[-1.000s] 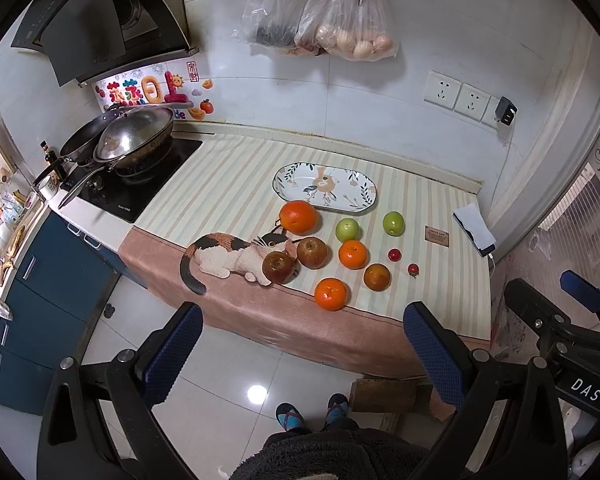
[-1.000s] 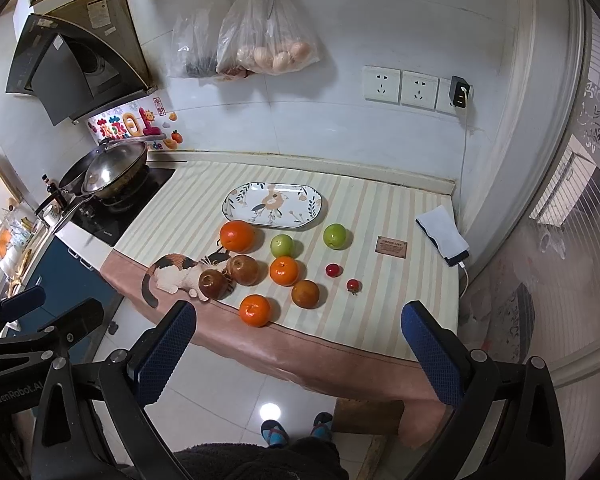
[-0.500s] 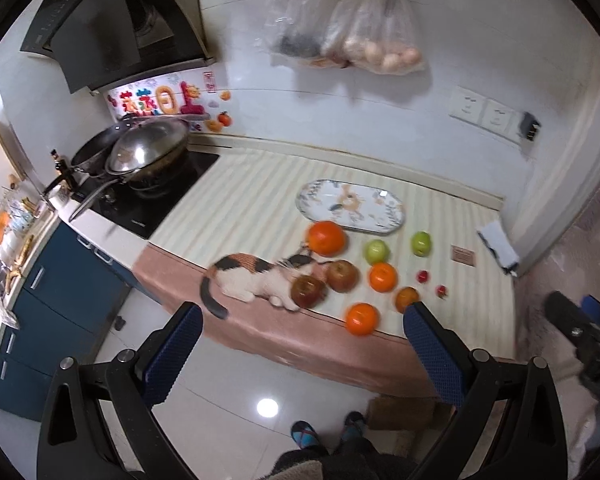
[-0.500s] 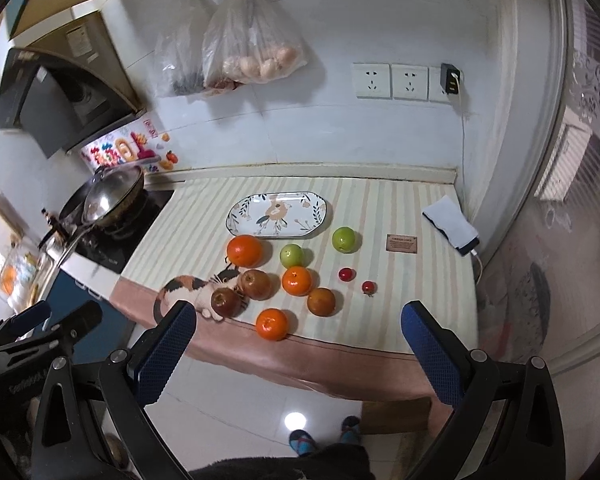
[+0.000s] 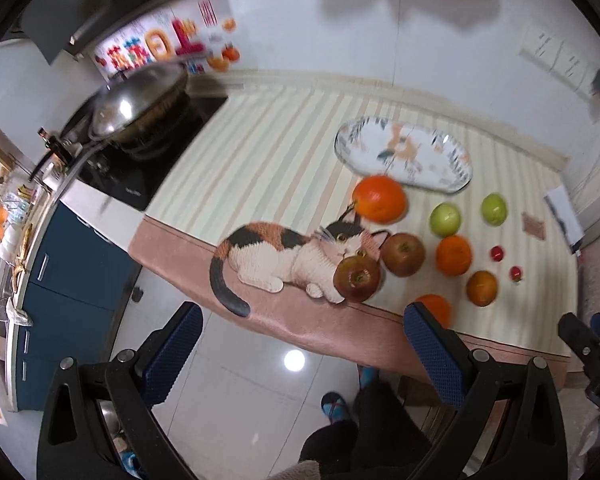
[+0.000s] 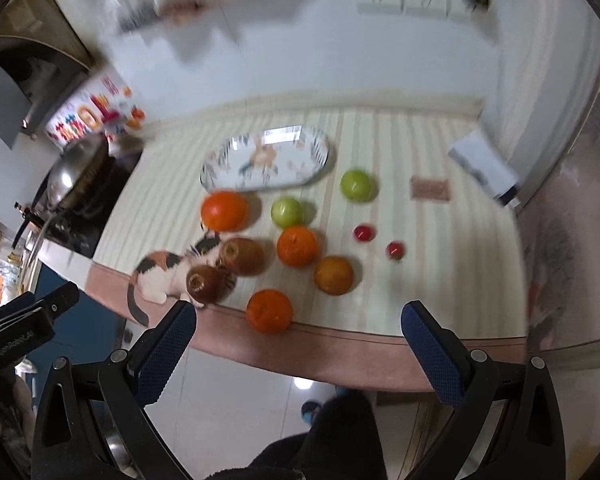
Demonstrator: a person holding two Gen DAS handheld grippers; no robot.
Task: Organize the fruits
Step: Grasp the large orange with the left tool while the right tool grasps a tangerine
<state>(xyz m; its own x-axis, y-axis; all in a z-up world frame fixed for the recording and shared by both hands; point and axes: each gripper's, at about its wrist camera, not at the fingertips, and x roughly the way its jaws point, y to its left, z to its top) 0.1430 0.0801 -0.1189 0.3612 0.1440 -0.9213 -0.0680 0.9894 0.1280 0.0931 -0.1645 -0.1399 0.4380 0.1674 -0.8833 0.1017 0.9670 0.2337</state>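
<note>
Fruits: lay loose on the striped counter ahead of both sets of fingers, none gripped and none on the plate [image 6: 264, 160].
Brown apples [image 5: 357, 278]: sat farthest left of the group, just ahead of the left gripper's right finger, resting on the printed cat [image 5: 284, 256]; likely the nearest pick for that side.
Large orange [image 6: 224, 211]: sat touching or just short of the plate's near rim; I could not tell which.
Near orange [image 6: 269, 311]: sat at the counter's front edge, between and just ahead of the right gripper's fingers.
Green apples [image 6: 287, 212]: sat beyond the oranges, short of the plate.
Small red fruits [image 6: 364, 233]: sat farther right, well apart from the plate.
Left gripper [image 5: 302, 346]: fingers spread wide, empty, off the counter edge, presumably for approach.
Right gripper [image 6: 298, 342]: fingers spread wide, empty, likewise short of the counter.
Plate: bare, probably the intended gathering spot.
</note>
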